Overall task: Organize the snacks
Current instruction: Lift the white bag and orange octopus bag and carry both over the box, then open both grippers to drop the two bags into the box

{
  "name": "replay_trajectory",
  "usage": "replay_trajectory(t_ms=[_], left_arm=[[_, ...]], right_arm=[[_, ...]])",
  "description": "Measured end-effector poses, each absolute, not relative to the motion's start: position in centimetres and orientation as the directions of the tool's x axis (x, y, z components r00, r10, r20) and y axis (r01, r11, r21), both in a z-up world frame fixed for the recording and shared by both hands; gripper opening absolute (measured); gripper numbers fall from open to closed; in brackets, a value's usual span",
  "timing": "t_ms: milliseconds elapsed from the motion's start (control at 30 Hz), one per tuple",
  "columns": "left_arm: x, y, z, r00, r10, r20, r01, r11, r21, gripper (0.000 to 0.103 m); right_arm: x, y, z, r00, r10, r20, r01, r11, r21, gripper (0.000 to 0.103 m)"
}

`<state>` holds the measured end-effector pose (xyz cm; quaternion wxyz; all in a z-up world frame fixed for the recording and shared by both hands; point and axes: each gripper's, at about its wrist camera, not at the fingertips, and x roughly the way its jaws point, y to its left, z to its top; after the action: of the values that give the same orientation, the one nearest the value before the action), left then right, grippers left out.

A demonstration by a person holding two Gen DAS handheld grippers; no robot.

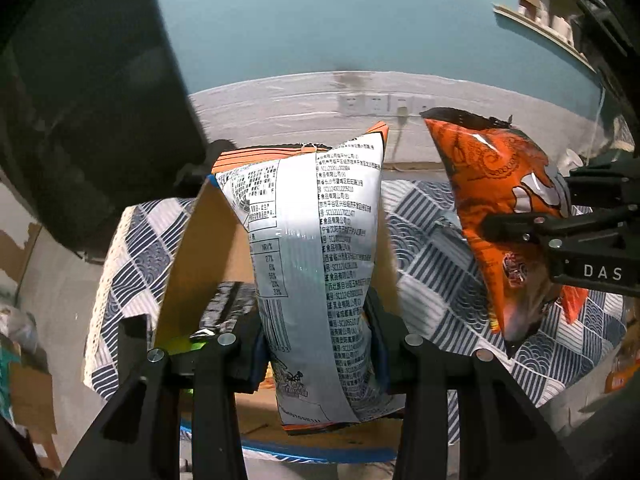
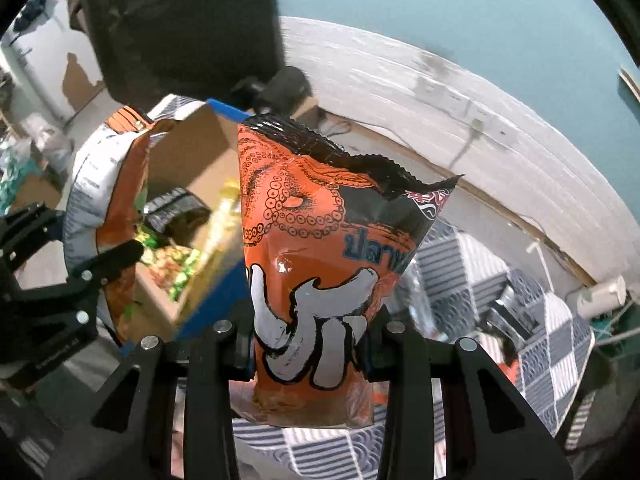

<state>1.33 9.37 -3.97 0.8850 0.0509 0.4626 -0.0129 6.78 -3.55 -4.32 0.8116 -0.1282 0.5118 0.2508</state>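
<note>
My left gripper is shut on a silver snack bag with orange edges, its printed back toward the camera, held above an open cardboard box. The right gripper is shut on an orange snack bag with an octopus and tusk print and a black top. In the left wrist view that orange bag hangs at the right in the other gripper. In the right wrist view the silver bag shows at the left in the left gripper, beside the box, which holds several snack packs.
A table with a blue-and-white patterned cloth lies under both bags. A large dark screen stands at the left behind the box. A white wall base with sockets runs behind. Small items lie on the cloth at the right.
</note>
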Motion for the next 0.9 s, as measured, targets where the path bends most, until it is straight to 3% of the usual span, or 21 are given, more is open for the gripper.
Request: replay_trajectory(t_ms=[667, 867, 900], left_arm=[[0.6, 18.1, -6.7, 0.518, 0.053, -0.854, -0.085, 0.996, 0.01, 0.042], [0.5, 18.5, -6.8, 0.517, 0.067, -0.853, -0.091, 0.996, 0.023, 0.043], [0.5, 18.5, -6.8, 0.518, 0.073, -0.852, -0.091, 0.995, 0.03, 0.047]], right_arm=[[8.1, 7.1, -6.5, 0.246, 0.317, -0.916, -0.624, 0.775, 0.101, 0.035], [8.1, 7.9, -6.9, 0.244, 0.304, -0.921, -0.633, 0.77, 0.086, 0.043], [8.0, 8.0, -6.8, 0.249, 0.304, -0.92, -0.633, 0.77, 0.083, 0.049]])
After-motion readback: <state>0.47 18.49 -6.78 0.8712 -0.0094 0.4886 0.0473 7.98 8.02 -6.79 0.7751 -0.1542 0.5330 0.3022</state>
